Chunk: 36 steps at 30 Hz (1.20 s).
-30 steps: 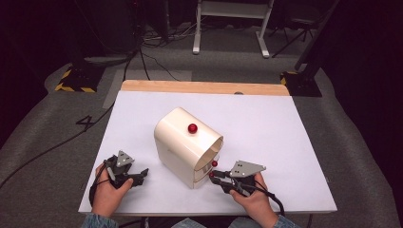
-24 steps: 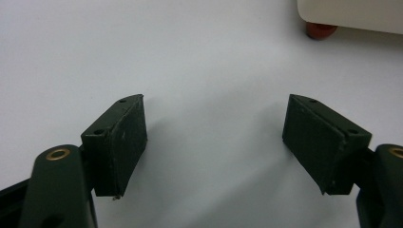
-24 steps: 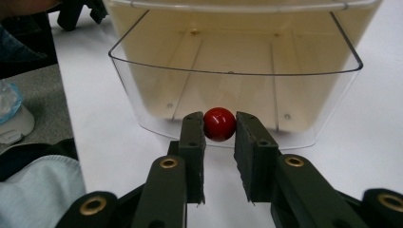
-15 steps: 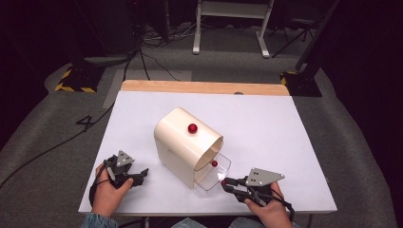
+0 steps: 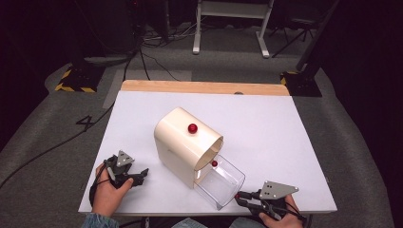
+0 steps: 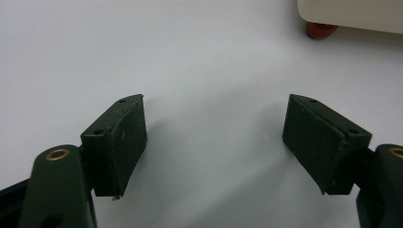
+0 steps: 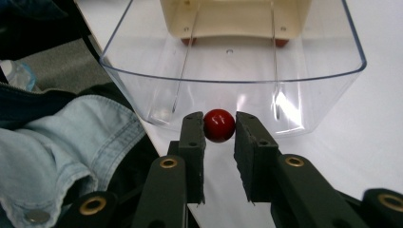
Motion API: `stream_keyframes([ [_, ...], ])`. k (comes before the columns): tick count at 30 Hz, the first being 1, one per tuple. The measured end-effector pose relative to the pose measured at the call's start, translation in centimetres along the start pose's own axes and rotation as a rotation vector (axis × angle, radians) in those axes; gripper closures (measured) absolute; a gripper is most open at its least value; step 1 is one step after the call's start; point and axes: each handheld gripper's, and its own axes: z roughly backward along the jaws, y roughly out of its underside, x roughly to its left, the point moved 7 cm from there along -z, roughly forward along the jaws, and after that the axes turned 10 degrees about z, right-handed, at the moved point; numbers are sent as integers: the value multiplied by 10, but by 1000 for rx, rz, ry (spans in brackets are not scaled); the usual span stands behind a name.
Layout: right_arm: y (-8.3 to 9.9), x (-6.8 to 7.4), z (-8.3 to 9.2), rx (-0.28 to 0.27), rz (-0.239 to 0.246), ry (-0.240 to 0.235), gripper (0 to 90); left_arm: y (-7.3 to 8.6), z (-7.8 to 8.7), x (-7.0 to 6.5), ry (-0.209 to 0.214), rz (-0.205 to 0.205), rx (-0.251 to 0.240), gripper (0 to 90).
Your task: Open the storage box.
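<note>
The right tongs (image 7: pixel 219 130) clamp the red knob (image 7: pixel 219 125) of a clear drawer (image 7: pixel 228 52). Since a second ago they have drawn back toward the person, and the drawer (image 5: pixel 221 183) now sticks well out of the cream box (image 5: pixel 186 142), nearly to the near edge of the white surface (image 5: pixel 285 137). It looks empty and about fully open. The left tongs (image 5: pixel 135 177) rest open on the surface beside the box, unmoved.

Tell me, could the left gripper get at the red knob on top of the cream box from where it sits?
Probably yes. The left gripper rests open on the table beside the cream box, and nothing stands over the red knob on top.
</note>
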Motion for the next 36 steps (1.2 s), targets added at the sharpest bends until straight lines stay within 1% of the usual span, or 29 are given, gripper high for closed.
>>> stream_keyframes([
  [1,0,0,0,0,0,0,739,0,0,0,0,0,0,231],
  [3,4,-1,-1,19,18,28,696,0,0,0,0,1,-1,231],
  [5,4,-1,-1,20,19,30,641,0,0,0,0,0,1,231],
  [6,4,-1,-1,20,19,30,641,0,0,0,1,0,1,231],
  [7,2,-2,1,12,14,39,580,0,0,0,1,0,0,231],
  [9,1,-2,3,8,12,44,568,0,0,0,0,0,0,231],
  [10,-4,-2,10,-21,0,41,550,0,0,0,1,0,1,230],
  [11,-8,-3,13,-37,-7,43,542,0,0,0,1,0,1,231],
  [12,-8,-3,13,-37,-7,43,542,0,0,0,1,0,1,231],
  [13,-12,-4,16,-50,-11,49,538,0,0,0,0,1,-1,230],
  [14,-16,-5,18,-61,-2,57,537,0,0,0,0,1,-1,230],
  [15,-28,-8,20,-92,4,66,537,0,0,0,0,1,-1,231],
  [17,-40,-12,21,-131,3,71,537,0,0,0,1,1,1,230],
  [18,-47,-13,21,-147,6,67,537,0,0,0,0,1,1,230],
  [19,-47,-13,21,-147,6,67,537,0,0,0,0,1,1,231],
  [20,-57,-14,19,-164,18,66,538,0,0,0,0,1,1,230],
  [21,-57,-14,19,-164,18,66,538,0,0,0,1,1,1,230],
  [24,-71,-17,14,-186,28,66,540,0,0,0,0,-1,1,230],
  [25,-78,-19,11,-195,28,62,543,0,0,0,0,-2,1,230],
  [26,-78,-19,11,-195,28,62,543,0,0,0,0,-2,1,231],
  [27,-84,-21,6,-203,29,56,552,0,0,0,-1,-5,-3,230],
  [28,-84,-21,6,-203,29,56,552,0,0,0,-1,-5,-3,230],
  [29,-91,-22,1,-212,36,54,566,0,0,0,-1,-5,-4,231],
  [30,-91,-22,1,-212,36,54,566,0,0,0,-1,-5,-3,231],
  [31,-97,-23,-5,-219,41,45,580,0,0,0,0,0,0,230],
  [36,-106,-23,-16,-216,58,28,615,0,0,0,1,3,4,230],
])
